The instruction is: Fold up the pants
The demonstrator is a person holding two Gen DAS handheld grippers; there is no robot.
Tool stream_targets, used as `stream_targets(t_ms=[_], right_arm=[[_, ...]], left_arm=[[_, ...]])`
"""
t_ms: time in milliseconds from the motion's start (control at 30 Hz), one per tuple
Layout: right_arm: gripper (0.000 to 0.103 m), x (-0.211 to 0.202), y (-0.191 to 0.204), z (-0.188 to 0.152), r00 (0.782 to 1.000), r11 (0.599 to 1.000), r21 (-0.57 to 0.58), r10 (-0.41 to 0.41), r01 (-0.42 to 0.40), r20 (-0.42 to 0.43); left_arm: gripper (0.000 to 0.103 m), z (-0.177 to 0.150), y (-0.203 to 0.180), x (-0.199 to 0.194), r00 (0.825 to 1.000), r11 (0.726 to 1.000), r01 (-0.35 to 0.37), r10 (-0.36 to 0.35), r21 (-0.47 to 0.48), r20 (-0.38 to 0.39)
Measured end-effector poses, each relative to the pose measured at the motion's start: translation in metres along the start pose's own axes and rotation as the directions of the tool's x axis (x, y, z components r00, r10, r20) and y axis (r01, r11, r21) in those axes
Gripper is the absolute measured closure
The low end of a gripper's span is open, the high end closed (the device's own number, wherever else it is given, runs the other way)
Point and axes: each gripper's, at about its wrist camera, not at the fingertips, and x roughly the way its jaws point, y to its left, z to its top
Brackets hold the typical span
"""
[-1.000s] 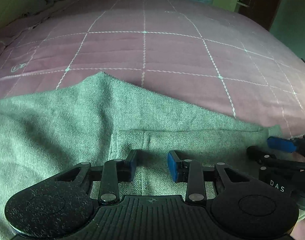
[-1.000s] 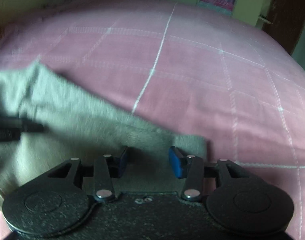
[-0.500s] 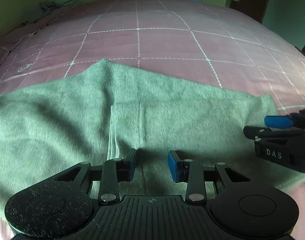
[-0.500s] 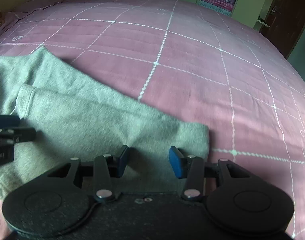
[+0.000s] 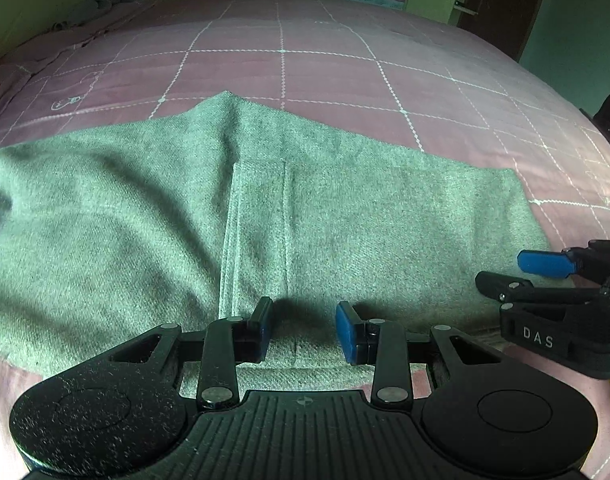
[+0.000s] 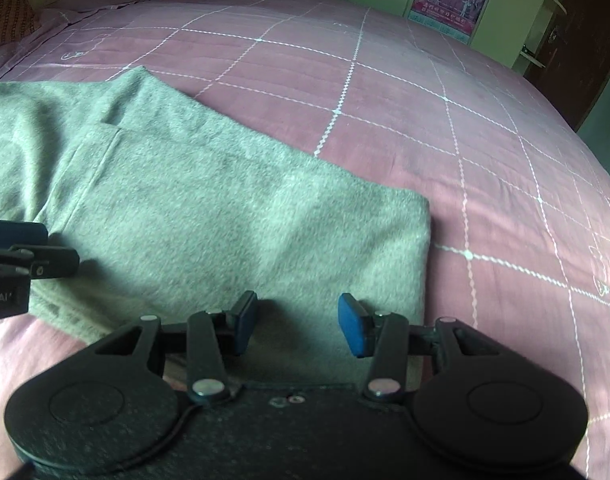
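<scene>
Left tool (image 5: 303, 330) apart | right tool (image 6: 297, 322) apart | pants (image 5: 345, 232) hem seam: left view only

Ahead of each hand-held gripper, the bed (image 5: 345, 80) lies bare and flat past the pants (image 5: 345, 216), open to the far wall. The right hand-held gripper (image 5: 521, 272) crowds the left hand-held gripper (image 5: 303, 330) on its right side.

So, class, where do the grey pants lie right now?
The grey pants lie flat on the pink checked bedspread, at its near edge, filling the lower left of the right wrist view, under both sets of open tongs.
</scene>
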Motion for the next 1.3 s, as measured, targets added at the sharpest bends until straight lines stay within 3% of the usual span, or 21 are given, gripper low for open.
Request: stream_targets(t_ms=[200, 400, 600, 800, 867, 933, 1033, 1300], right_arm=[[0.059, -0.009, 0.008, -0.002, 1.000, 1.000, -0.004, 0.005, -0.005, -0.006], [0.051, -0.028, 0.027, 0.004, 0.994, 0.996, 0.002, 0.087, -0.087, 0.060], [0.057, -0.032, 0.064, 0.013, 0.977, 0.981, 0.019, 0.188, -0.191, 0.102], [0.056, -0.027, 0.094, 0.025, 0.962, 0.969, 0.023, 0.243, -0.248, 0.120], [0.056, -0.016, 0.104, 0.021, 0.965, 0.968, 0.007, 0.249, -0.250, 0.079], [0.056, -0.007, 0.106, 0.017, 0.967, 0.968, 0.024, 0.250, -0.252, 0.054], [0.055, -0.005, 0.100, 0.018, 0.962, 0.960, 0.062, 0.270, -0.273, 0.046], [0.054, -0.004, 0.102, 0.016, 0.961, 0.960, 0.054, 0.271, -0.274, 0.055]], left_arm=[[0.068, 0.002, 0.015, -0.014, 0.999, 0.997, 0.045, -0.045, -0.065, 0.003], [0.068, -0.008, 0.060, -0.038, 1.000, 0.985, 0.005, -0.001, -0.175, 0.023], [0.068, -0.028, 0.122, -0.061, 0.997, 0.950, -0.042, 0.058, -0.309, 0.044], [0.067, -0.043, 0.173, -0.067, 0.997, 0.893, -0.045, 0.065, -0.449, 0.030], [0.052, -0.047, 0.185, -0.066, 0.998, 0.871, -0.040, 0.063, -0.491, 0.030], [0.038, -0.052, 0.198, -0.067, 0.997, 0.844, -0.032, 0.067, -0.536, 0.047], [0.036, -0.058, 0.221, -0.068, 0.996, 0.780, -0.001, 0.060, -0.625, 0.073], [0.036, -0.083, 0.280, -0.037, 0.988, 0.531, 0.148, -0.042, -0.834, 0.148]])
